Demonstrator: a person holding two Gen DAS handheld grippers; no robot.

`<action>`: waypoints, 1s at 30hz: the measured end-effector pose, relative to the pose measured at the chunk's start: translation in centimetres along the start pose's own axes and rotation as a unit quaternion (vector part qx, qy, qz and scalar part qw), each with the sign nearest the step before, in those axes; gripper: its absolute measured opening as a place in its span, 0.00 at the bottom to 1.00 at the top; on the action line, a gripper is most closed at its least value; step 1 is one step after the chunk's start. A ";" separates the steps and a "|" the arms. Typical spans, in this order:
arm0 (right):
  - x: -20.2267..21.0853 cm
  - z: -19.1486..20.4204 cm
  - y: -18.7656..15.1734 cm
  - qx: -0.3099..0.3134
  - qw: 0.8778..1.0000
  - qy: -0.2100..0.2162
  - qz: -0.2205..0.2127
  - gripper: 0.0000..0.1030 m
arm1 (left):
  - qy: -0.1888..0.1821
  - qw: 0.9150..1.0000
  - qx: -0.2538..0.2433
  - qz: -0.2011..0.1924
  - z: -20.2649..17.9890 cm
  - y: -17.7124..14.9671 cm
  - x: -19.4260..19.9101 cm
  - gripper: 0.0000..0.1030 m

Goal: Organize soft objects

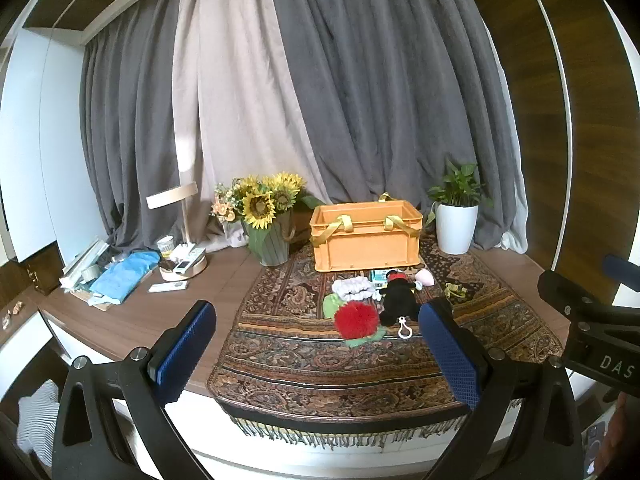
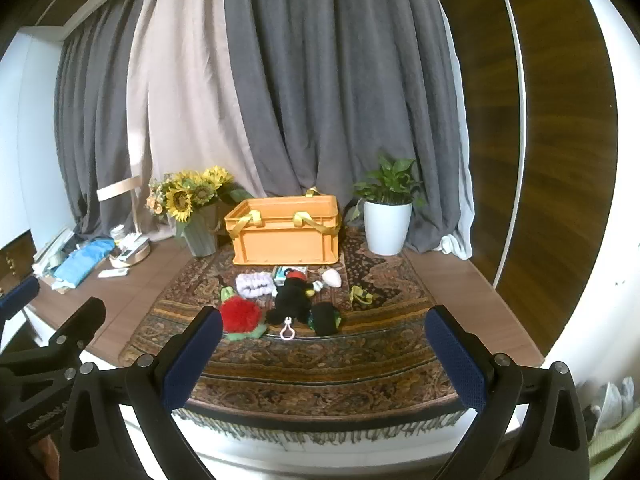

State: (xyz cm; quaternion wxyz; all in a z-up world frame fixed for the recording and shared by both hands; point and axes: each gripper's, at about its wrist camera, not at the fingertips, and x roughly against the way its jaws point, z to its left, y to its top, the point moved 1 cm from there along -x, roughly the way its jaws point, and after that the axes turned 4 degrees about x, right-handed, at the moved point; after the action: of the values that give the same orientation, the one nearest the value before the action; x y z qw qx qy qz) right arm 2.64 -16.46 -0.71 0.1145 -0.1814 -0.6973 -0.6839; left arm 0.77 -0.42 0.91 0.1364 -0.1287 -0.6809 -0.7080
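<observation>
An orange crate (image 1: 366, 246) (image 2: 286, 236) with yellow strap handles stands at the back of a patterned cloth (image 1: 360, 368) (image 2: 320, 364). In front of it lie soft things: a red fluffy toy (image 1: 356, 319) (image 2: 240, 313), a black plush (image 1: 396, 296) (image 2: 292, 298), a white scrunchie (image 1: 354, 288) (image 2: 256, 285), a pink-white piece (image 1: 425, 277) (image 2: 332, 279) and a dark green-black toy (image 2: 325, 319). My left gripper (image 1: 320, 344) and right gripper (image 2: 326, 348) are both open and empty, held near the table's front edge, short of the toys.
A sunflower vase (image 1: 270, 240) (image 2: 200, 236) stands left of the crate, a white potted plant (image 1: 456, 228) (image 2: 387, 228) right of it. A lamp, blue cloth (image 1: 126, 276) and remotes lie at the left. Grey curtains hang behind. A small box (image 2: 288, 272) lies before the crate.
</observation>
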 end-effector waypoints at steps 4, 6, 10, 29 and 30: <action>0.0 0.1 -0.2 0.000 1.000 -0.001 -0.001 0.99 | 0.002 1.000 0.000 -0.001 0.0 0.2 0.1 1.00; -0.1 0.1 -0.2 0.000 1.000 -0.002 0.000 0.99 | 0.001 1.000 0.000 -0.002 -0.1 0.3 0.1 1.00; -0.1 0.1 -0.3 0.000 1.000 -0.001 -0.003 0.99 | 0.002 1.000 0.001 -0.004 -0.2 -0.2 0.1 1.00; -0.4 0.2 -0.3 0.001 1.000 -0.002 -0.002 0.99 | 0.005 1.000 0.003 -0.008 0.3 -0.2 -0.6 1.00; -0.5 0.2 -0.4 0.001 1.000 -0.002 -0.001 0.99 | 0.006 1.000 0.003 -0.010 0.3 -0.4 -0.5 1.00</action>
State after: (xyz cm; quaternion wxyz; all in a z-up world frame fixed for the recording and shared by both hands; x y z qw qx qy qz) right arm 2.95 -16.31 -1.27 0.1126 -0.1820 -0.6984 -0.6830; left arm 1.06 -0.14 0.38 0.1334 -0.1170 -0.6833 -0.7083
